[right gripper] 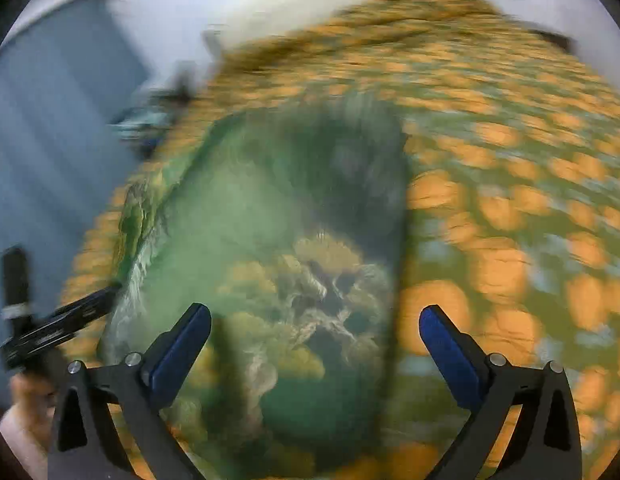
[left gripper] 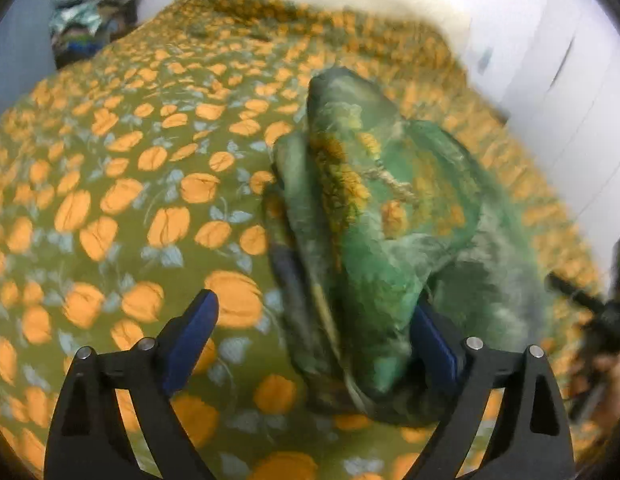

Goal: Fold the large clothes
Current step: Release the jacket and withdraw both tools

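A: Left view first. Our left hand-held gripper (left gripper: 314,328) is wide open, w/ nothing pinched. The green cloth (left gripper: 374,208) sits in a folded bundle on the bed (left gripper: 110,184), a bit right of the middle, and its near end lies right by the right blue pad (left gripper: 434,344). Touching or not, we can't tell.

B: So what could go bad?

A: If that pad snags the near end when we move, we think the top layer could get pulled and the fold would come open. The bundle looks puffy too, so it may flop over by itself.

B: Ok, right view now?

A: Our right hand-held gripper (right gripper: 315,328) is wide open too, holding nothing. The green cloth (right gripper: 270,240) is below and ahead of it, flat-ish on the bed (right gripper: 530,200). The left hand-held gripper (right gripper: 58,320) shows at the left edge, near the cloth's side.

B: It's v. blurry tho.

A: Yep. So if we grab now we might catch the bedcover w/ the cloth, since both are green w/ yellow bits. We could also bump the two tools together; they're close.
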A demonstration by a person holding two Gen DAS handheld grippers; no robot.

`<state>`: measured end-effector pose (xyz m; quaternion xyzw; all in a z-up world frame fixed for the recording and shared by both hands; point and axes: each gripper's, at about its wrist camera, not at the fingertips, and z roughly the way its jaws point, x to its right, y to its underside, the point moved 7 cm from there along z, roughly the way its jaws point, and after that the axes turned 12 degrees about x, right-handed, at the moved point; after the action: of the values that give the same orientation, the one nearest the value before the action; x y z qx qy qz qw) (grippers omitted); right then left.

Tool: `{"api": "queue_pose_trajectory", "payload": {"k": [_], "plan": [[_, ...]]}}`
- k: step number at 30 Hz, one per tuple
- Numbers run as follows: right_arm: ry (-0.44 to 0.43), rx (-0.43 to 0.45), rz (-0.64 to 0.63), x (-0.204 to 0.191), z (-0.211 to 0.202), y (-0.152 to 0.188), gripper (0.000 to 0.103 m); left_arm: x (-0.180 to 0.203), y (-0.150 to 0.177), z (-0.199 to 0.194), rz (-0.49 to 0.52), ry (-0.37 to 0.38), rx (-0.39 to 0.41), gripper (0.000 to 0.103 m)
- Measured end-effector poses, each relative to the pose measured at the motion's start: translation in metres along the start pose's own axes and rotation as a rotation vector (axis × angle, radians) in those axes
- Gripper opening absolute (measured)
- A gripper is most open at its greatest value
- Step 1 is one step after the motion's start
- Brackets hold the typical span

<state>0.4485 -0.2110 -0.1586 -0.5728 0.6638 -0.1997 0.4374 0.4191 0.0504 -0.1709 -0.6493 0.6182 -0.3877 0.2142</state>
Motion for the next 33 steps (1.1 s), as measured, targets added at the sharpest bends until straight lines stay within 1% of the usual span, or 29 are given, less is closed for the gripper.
{"api": "queue_pose_trajectory", "payload": {"k": [1, 2, 5, 7, 10, 11, 13, 15, 17, 18, 19, 22, 25, 30, 33], "plan": [[0.004, 0.020, 0.001, 0.005, -0.011, 0.003, 0.103, -0.004, -0.001, -0.017, -0.001, -0.042, 0.036, 0.099], [0.019, 0.039, -0.011, 0.009, -0.024, 0.006, 0.103, -0.004, -0.003, -0.032, 0.009, -0.080, 0.071, 0.100], [0.081, 0.109, -0.120, 0.007, -0.063, 0.010, 0.103, 0.004, -0.010, -0.077, 0.053, -0.159, 0.166, 0.103], [0.117, 0.172, -0.212, -0.005, -0.096, 0.011, 0.103, 0.014, -0.011, -0.102, 0.090, -0.208, 0.202, 0.103], [0.140, 0.259, -0.299, -0.019, -0.134, 0.001, 0.103, 0.026, -0.013, -0.130, 0.142, -0.268, 0.238, 0.103], [0.146, 0.298, -0.327, -0.030, -0.155, 0.001, 0.103, 0.033, -0.011, -0.142, 0.170, -0.292, 0.248, 0.103], [0.166, 0.352, -0.354, -0.045, -0.181, -0.002, 0.103, 0.045, -0.008, -0.161, 0.215, -0.326, 0.267, 0.103], [0.195, 0.378, -0.371, -0.057, -0.202, 0.000, 0.103, 0.058, -0.007, -0.180, 0.265, -0.365, 0.296, 0.103], [0.197, 0.381, -0.383, -0.067, -0.216, 0.005, 0.103, 0.067, -0.003, -0.197, 0.296, -0.387, 0.327, 0.103], [0.174, 0.373, -0.384, -0.074, -0.224, 0.009, 0.103, 0.072, 0.000, -0.205, 0.302, -0.383, 0.333, 0.103], [0.155, 0.360, -0.382, -0.079, -0.230, 0.014, 0.103, 0.077, 0.003, -0.214, 0.298, -0.369, 0.328, 0.103], [0.153, 0.322, -0.384, -0.091, -0.247, 0.027, 0.103, 0.088, 0.015, -0.234, 0.272, -0.333, 0.283, 0.103], [0.139, 0.293, -0.382, -0.102, -0.267, 0.040, 0.103, 0.092, 0.026, -0.247, 0.266, -0.339, 0.241, 0.103], [0.133, 0.248, -0.380, -0.110, -0.300, 0.061, 0.103, 0.096, 0.042, -0.268, 0.246, -0.353, 0.241, 0.103], [0.113, 0.212, -0.338, -0.108, -0.310, 0.069, 0.103, 0.100, 0.050, -0.275, 0.245, -0.346, 0.222, 0.103]]}}
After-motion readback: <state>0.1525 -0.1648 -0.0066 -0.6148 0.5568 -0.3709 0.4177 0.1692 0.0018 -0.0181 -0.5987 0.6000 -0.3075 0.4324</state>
